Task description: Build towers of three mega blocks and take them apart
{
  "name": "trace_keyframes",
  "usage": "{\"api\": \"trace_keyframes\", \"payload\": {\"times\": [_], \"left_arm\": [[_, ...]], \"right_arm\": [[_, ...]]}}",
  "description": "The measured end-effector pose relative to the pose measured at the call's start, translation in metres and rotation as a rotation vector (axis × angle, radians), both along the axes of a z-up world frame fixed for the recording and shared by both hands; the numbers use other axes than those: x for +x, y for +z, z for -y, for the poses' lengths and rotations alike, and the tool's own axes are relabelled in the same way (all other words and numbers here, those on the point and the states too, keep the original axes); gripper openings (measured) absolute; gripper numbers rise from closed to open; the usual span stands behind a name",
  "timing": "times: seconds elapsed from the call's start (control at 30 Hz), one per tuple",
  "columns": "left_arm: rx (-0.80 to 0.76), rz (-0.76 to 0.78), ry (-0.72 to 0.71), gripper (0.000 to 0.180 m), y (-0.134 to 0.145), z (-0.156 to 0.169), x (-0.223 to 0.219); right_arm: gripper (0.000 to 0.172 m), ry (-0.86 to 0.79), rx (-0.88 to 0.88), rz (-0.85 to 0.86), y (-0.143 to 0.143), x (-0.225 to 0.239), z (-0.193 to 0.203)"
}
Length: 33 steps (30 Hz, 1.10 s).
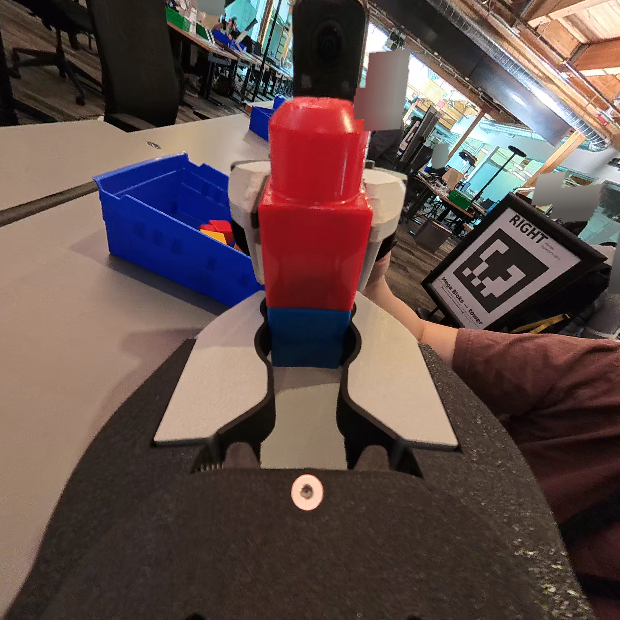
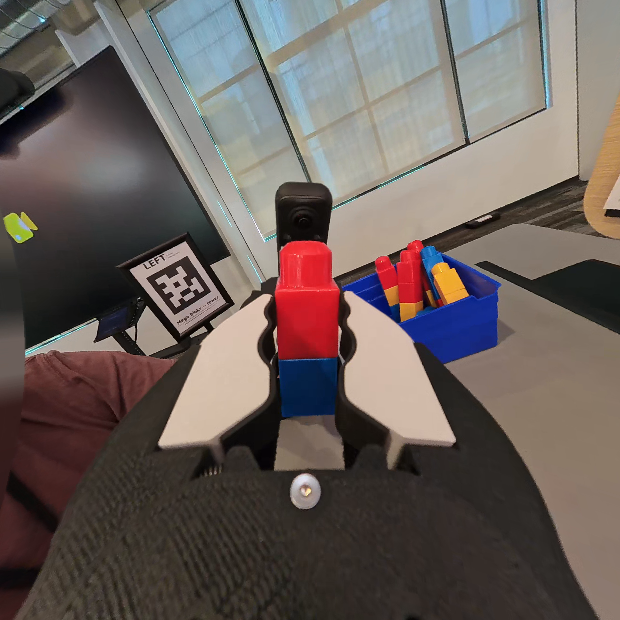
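A red block (image 1: 315,214) sits stacked on a blue block (image 1: 307,339) between my two grippers, which face each other over the grey table (image 1: 67,302). My left gripper (image 1: 308,330) is shut on the blue block, with its pads pressed on both sides. My right gripper (image 2: 307,318) is shut on the red block (image 2: 307,318). Its white fingers (image 1: 382,214) also show in the left wrist view, clamped on the red block's sides. The blue block (image 2: 308,385) lies below the red one in the right wrist view.
A blue bin (image 1: 161,214) with loose blocks stands to the left in the left wrist view. Another blue bin (image 2: 453,328) holds several built towers (image 2: 409,288). Framed marker signs (image 1: 503,265) (image 2: 181,288) stand off the table's edge. A person's sleeved arm (image 1: 536,385) is at the right. Some 6 cm of space lies between my two pairs of fingers.
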State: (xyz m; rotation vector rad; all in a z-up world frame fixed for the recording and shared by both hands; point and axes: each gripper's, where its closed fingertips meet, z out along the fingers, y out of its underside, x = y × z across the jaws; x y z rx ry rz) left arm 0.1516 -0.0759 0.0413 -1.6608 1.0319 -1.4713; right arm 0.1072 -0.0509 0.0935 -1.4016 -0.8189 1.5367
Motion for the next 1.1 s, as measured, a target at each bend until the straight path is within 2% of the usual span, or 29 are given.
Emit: {"api": "trace_keyframes", "payload": {"times": [0.13,0.17,0.23,0.3,0.37,0.47,0.5,0.53,0.6,0.7,0.83,0.9,0.93,1.0,1.03,1.1], "left_arm": [[0.018,-0.039,-0.005,0.041,-0.002,0.001,-0.002],[0.037,-0.093,-0.007,0.041,-0.010,0.002,-0.001],[0.093,-0.259,-0.043,0.041,-0.039,0.012,0.006],[0.089,-0.258,-0.101,0.041,-0.044,0.026,0.018],[0.070,-0.240,-0.125,0.041,-0.040,0.034,0.024],[0.079,-0.216,-0.125,0.041,-0.029,0.035,0.019],[0.080,-0.198,-0.117,0.041,-0.024,0.033,0.016],[0.080,-0.178,-0.105,0.041,-0.018,0.031,0.013],[0.070,-0.145,-0.086,0.041,-0.008,0.026,0.007],[0.057,-0.107,-0.073,0.041,0.002,0.022,-0.001],[0.075,-0.121,-0.062,0.041,0.003,0.020,-0.005],[0.093,-0.136,-0.056,0.041,0.002,0.020,-0.005],[0.099,-0.147,-0.056,0.041,0.000,0.020,-0.005],[0.106,-0.163,-0.052,0.041,-0.003,0.019,-0.004],[0.108,-0.169,-0.049,0.041,-0.004,0.018,-0.004],[0.111,-0.175,-0.049,0.041,-0.005,0.017,-0.005]], "right_arm": [[0.036,-0.041,-0.002,-0.044,0.005,-0.002,-0.002],[0.037,-0.072,0.000,-0.091,0.011,0.003,-0.005],[0.036,-0.133,-0.028,-0.245,0.035,0.035,-0.016],[0.036,-0.126,-0.042,-0.261,0.046,0.069,-0.024],[0.036,-0.257,-0.014,-0.113,0.039,0.105,-0.041],[0.036,-0.661,0.110,0.365,0.007,0.181,-0.074],[0.036,-0.751,0.106,0.544,-0.009,0.210,-0.078],[0.036,-0.787,0.061,0.676,-0.027,0.234,-0.077],[0.037,-0.829,-0.110,0.813,-0.063,0.276,-0.077],[0.037,-0.869,-0.342,0.887,-0.113,0.320,-0.082],[0.037,-0.888,-0.470,0.992,-0.165,0.347,-0.093],[0.040,-0.897,-0.491,1.060,-0.181,0.351,-0.097],[0.053,-0.929,-0.490,1.091,-0.184,0.356,-0.100],[0.060,-0.967,-0.470,1.131,-0.178,0.357,-0.103],[0.061,-0.971,-0.426,1.116,-0.167,0.350,-0.105],[0.060,-0.906,-0.302,0.972,-0.130,0.311,-0.107]]}}
